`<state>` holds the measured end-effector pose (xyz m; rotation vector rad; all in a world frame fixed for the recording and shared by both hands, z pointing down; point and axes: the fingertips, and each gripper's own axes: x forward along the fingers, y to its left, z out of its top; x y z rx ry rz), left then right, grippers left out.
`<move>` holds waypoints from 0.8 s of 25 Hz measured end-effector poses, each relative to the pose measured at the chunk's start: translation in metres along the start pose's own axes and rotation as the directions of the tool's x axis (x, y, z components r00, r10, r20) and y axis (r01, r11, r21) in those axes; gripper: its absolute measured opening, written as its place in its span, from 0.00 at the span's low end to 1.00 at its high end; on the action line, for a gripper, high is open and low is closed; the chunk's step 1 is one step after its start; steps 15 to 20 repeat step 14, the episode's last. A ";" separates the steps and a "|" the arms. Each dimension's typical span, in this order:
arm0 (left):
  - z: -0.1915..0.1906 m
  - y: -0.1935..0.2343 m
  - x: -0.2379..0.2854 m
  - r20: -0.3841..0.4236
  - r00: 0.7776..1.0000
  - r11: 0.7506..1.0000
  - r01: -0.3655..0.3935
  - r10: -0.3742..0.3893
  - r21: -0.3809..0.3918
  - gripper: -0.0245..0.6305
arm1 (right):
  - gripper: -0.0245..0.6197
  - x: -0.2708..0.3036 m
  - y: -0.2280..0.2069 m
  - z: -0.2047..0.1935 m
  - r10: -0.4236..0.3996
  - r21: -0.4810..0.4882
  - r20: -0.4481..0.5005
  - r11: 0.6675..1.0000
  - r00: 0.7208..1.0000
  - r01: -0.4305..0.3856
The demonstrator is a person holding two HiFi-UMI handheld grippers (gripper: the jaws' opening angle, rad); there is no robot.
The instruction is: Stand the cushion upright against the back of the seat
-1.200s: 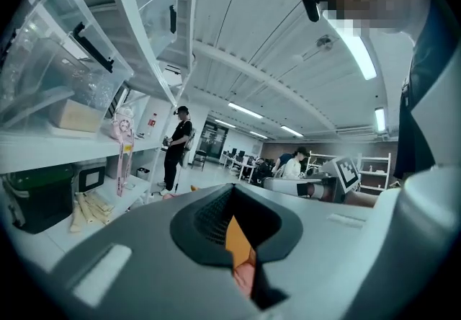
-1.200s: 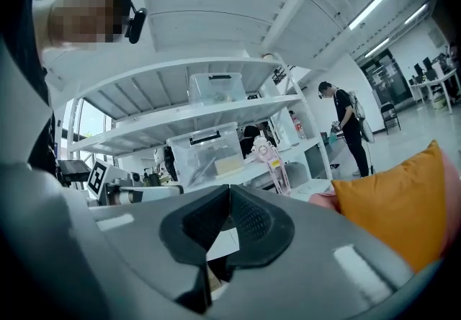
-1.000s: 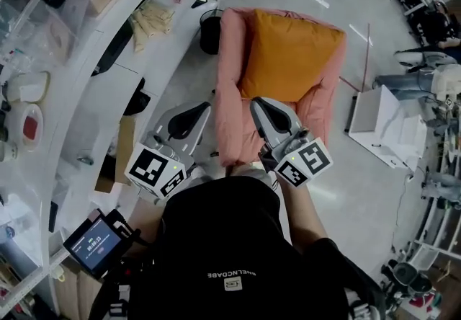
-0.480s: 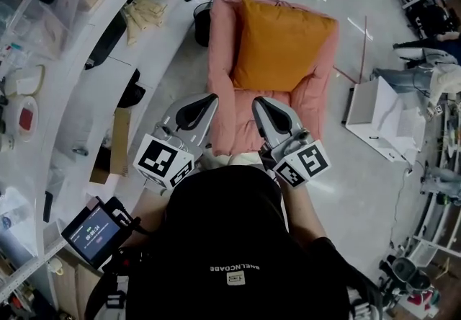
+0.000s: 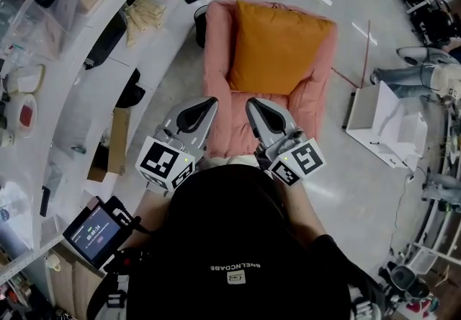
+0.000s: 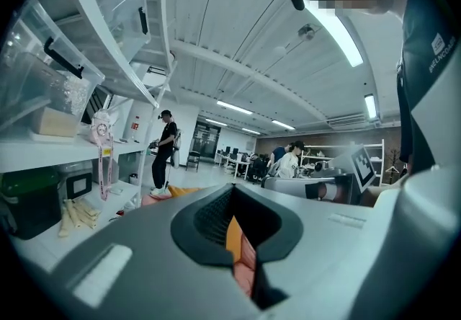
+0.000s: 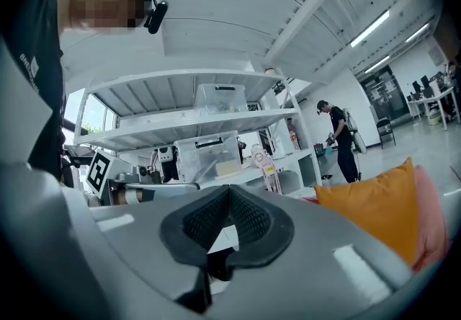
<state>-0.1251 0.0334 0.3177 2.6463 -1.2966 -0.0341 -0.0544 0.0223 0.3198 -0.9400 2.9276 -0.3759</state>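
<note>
The orange cushion (image 5: 279, 47) stands in the pink armchair (image 5: 218, 81), leaning on its backrest. Both grippers hover side by side over the chair's front edge, short of the cushion and not touching it. My left gripper (image 5: 209, 101) is shut with nothing in it, and so is my right gripper (image 5: 251, 103). In the left gripper view the shut gripper (image 6: 232, 190) shows a sliver of the cushion (image 6: 232, 236) through its notch. In the right gripper view the cushion (image 7: 374, 205) rises to the right of the shut gripper (image 7: 229, 192).
A long white bench (image 5: 79, 88) with boxes and clutter runs along the left of the chair. A black bin (image 5: 199, 26) sits by the chair's far left corner. A white box (image 5: 378, 124) stands on the floor at right. A person (image 6: 164, 149) stands farther off.
Both grippers have drifted closer together over the chair's front edge. The cushion has kept its place against the backrest.
</note>
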 end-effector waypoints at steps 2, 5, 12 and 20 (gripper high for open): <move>0.001 0.000 0.001 0.003 1.000 1.000 -0.009 0.009 -0.007 0.07 | 0.05 -0.001 -0.001 0.001 0.004 -0.003 0.000 1.000 1.000 -0.004; 0.006 0.002 0.000 0.025 1.000 0.998 -0.009 0.011 -0.066 0.07 | 0.05 -0.002 -0.004 -0.001 0.008 -0.011 -0.014 1.000 1.000 -0.009; 0.005 -0.014 0.009 0.002 1.000 1.000 0.019 -0.019 -0.015 0.07 | 0.05 -0.011 -0.013 0.002 -0.002 -0.004 -0.014 1.000 1.000 0.002; 0.005 -0.022 0.011 0.000 1.000 0.999 0.030 -0.030 0.014 0.07 | 0.05 -0.015 -0.014 0.003 -0.007 -0.002 -0.014 1.000 1.000 0.007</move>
